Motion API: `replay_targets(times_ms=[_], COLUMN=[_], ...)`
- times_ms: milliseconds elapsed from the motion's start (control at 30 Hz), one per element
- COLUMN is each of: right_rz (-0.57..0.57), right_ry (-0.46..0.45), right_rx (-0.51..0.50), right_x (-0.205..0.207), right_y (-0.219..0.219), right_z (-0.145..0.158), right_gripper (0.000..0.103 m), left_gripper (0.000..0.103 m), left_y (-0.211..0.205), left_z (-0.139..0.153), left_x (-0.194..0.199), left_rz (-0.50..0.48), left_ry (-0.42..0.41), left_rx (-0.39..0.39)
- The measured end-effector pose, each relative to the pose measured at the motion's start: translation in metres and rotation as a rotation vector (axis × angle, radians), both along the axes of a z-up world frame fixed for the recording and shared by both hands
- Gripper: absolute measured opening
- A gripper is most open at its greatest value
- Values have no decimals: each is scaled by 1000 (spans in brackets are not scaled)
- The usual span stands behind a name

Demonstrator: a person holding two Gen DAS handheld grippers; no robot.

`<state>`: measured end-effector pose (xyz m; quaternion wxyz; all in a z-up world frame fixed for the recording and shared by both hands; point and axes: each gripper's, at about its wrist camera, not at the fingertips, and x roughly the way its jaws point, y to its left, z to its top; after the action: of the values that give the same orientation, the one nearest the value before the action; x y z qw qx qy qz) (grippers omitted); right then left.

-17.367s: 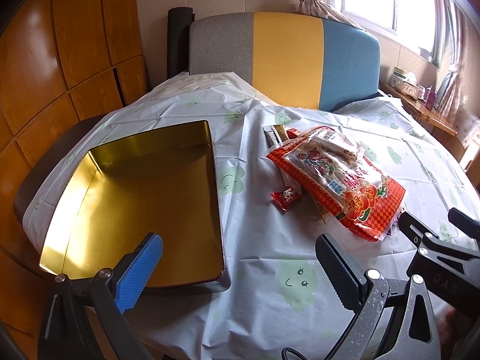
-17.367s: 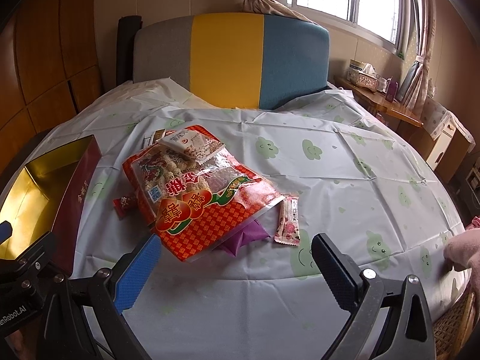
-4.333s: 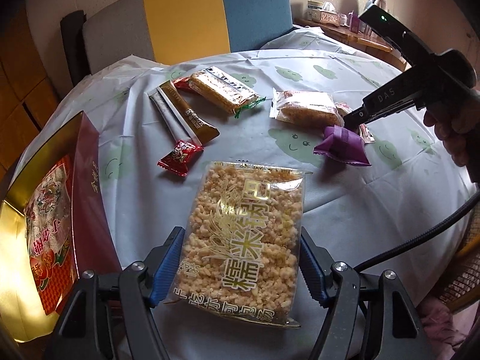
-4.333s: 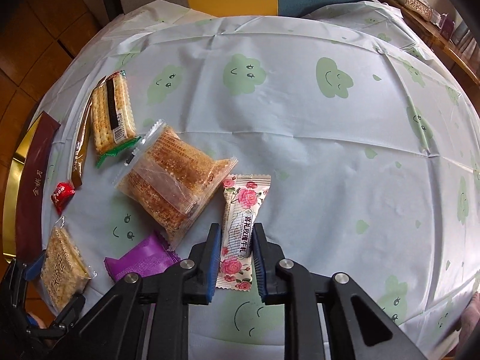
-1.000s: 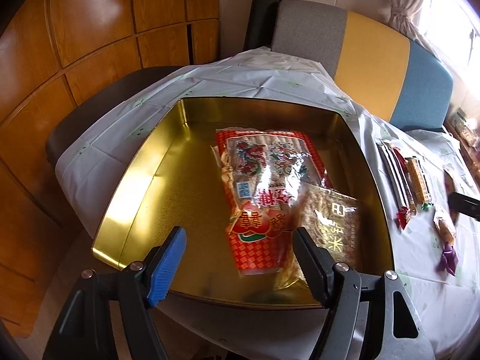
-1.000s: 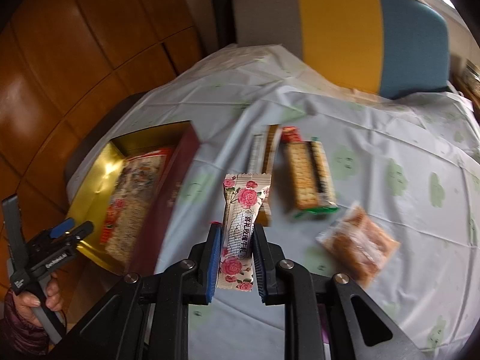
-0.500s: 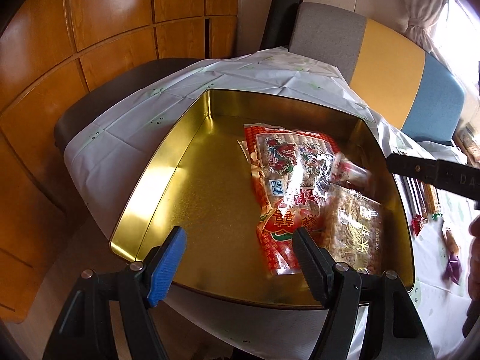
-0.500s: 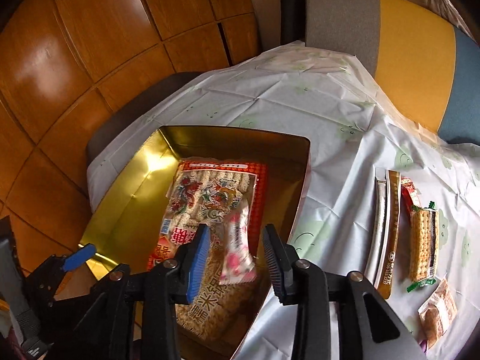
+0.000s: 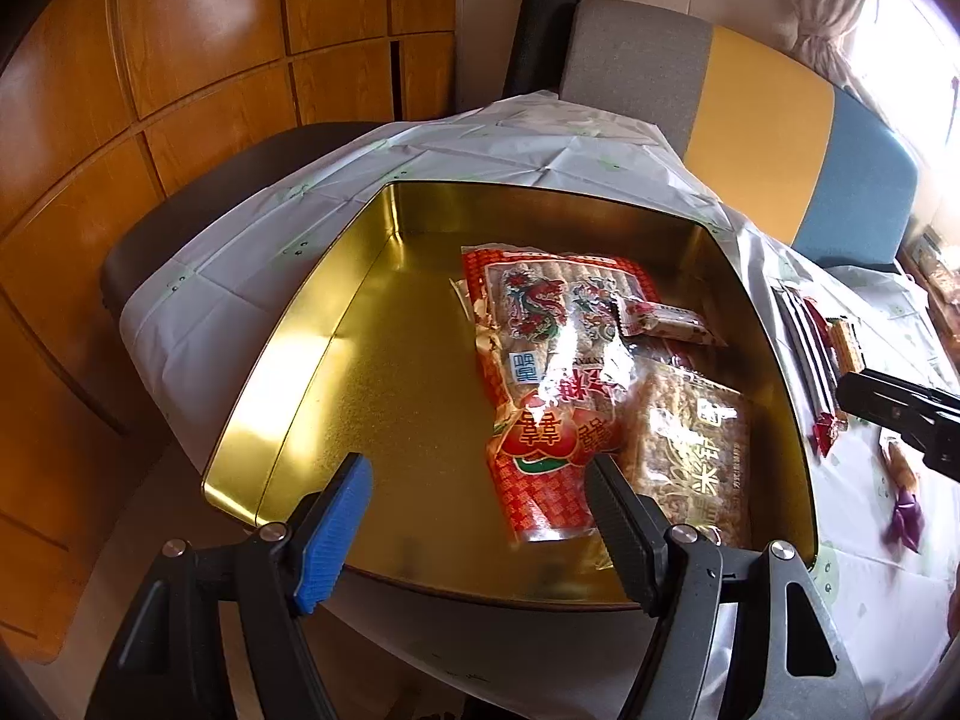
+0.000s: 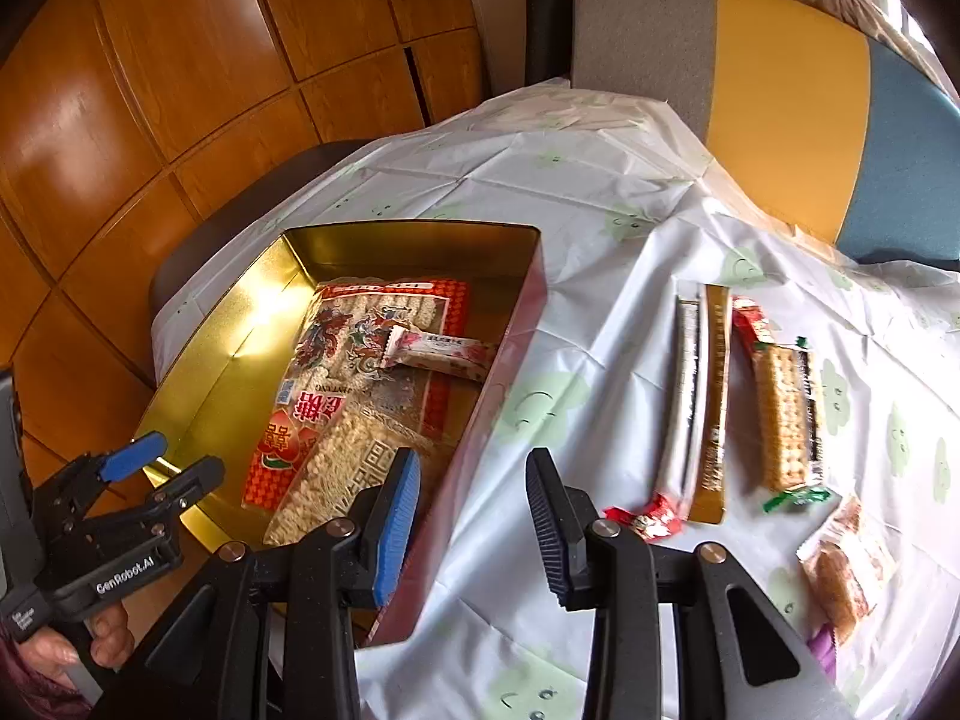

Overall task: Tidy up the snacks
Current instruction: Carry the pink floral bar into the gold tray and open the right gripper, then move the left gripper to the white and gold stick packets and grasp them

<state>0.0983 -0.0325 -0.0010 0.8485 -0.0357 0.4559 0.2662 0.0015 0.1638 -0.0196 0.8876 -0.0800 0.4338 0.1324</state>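
- Left gripper [image 9: 477, 519]: angled steeply down over the near rim of the gold tin [image 9: 288, 360]. Jaws spread wide, nothing between them. In the right wrist view it shows at lower left [image 10: 162, 471], held by a hand [image 10: 78, 645] with fingers wrapped around the grip.
- Gold tin sits at the left part of the tabletop [image 10: 600, 210], on the white cloth with green smiley faces. Outer wall is dark red [image 10: 480, 432].
- Inside the tin: red snack bag [image 9: 540, 372] lies flat, long axis running away from the left camera. Clear rice-cracker pack [image 9: 690, 438] lies to its right, overlapping its edge. Rose-print bar [image 10: 441, 351] rests across the top of the red bag, nothing gripping it.
- Right gripper [image 10: 471, 525]: tilted down, hanging over the tin's right wall and the cloth just beside it. Jaws have just been opening and stand parted with nothing between them. Its tip enters the left wrist view at the right edge [image 9: 900, 414].
- On the cloth right of the tin: two long stick sachets [image 10: 699, 396] side by side, small red candy [image 10: 645, 516] at their near end.
- Further right: cracker pack [image 10: 783, 417] lying lengthwise, then a clear pastry pack [image 10: 846, 576] near the right edge, with a purple wrapper [image 9: 903, 519] close by it.
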Motion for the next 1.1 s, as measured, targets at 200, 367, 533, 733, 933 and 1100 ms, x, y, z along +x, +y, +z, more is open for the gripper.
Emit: replay_targets(times_ms=[200, 367, 533, 733, 933, 1100], right_rz=[-39, -94, -154, -240, -318, -420], right_ry=[-21, -19, -26, -31, -37, -38], right_rx=[-5, -4, -22, -61, -117, -123], right_x=[-8, -9, -10, -7, -6, -2], right_y=[-31, -63, -100, -148, -198, -239], right_z=[4, 3, 3, 1, -1, -7], right_gripper=[37, 37, 37, 37, 37, 38], left_gripper=[74, 74, 74, 74, 74, 74], left_y=[-12, -24, -36, -51, -71, -92], left_z=[4, 6, 9, 12, 16, 22], left_x=[1, 2, 6, 11, 17, 23], left_rz=[-33, -62, -90, -126, -175, -221], left_ry=[-1, 1, 2, 4, 8, 10], left_rx=[19, 35, 49, 66, 85, 99])
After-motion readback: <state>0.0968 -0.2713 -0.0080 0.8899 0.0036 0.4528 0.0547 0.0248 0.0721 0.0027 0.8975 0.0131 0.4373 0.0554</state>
